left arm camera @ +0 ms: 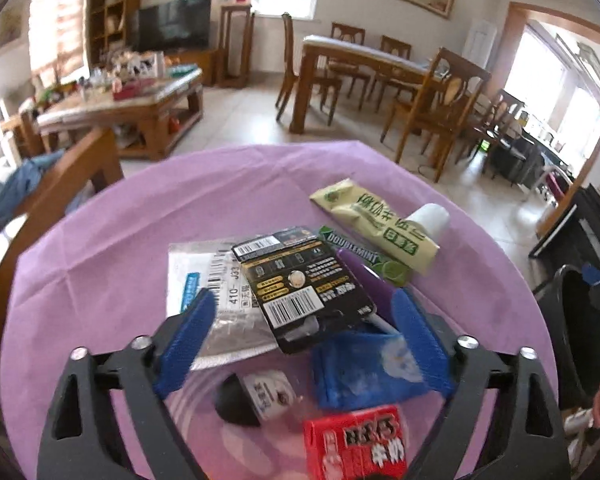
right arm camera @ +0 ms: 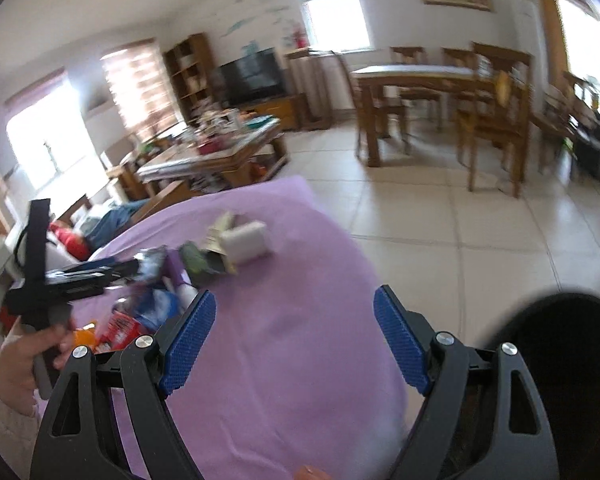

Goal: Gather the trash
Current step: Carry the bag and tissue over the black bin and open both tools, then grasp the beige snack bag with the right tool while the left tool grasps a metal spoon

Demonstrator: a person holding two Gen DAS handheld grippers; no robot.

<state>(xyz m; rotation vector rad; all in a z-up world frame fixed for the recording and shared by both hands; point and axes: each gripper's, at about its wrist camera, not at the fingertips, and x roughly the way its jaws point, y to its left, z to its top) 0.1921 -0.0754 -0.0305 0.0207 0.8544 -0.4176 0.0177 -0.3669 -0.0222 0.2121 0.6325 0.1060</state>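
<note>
Trash lies in a pile on the purple-covered table (left arm camera: 100, 240). My left gripper (left arm camera: 304, 312) is open above it, its blue pads either side of a black barcode card (left arm camera: 300, 284). Around it lie a clear plastic bag (left arm camera: 204, 276), a blue wrapper (left arm camera: 360, 372), a red carton (left arm camera: 356, 444), a green gum pack (left arm camera: 364, 256), a pale green tube (left arm camera: 376, 224) and a small black-and-white pack (left arm camera: 256, 396). My right gripper (right arm camera: 296, 312) is open and empty over bare cloth (right arm camera: 292, 360) at the table's right edge. The black bin (right arm camera: 564, 360) stands to its right.
The bin also shows at the right edge of the left wrist view (left arm camera: 576, 328). The left gripper's body and the hand holding it (right arm camera: 44, 300) appear in the right wrist view. A wooden bench (left arm camera: 60, 184), a coffee table (left arm camera: 132, 108) and a dining table with chairs (left arm camera: 380, 76) stand beyond on the tiled floor.
</note>
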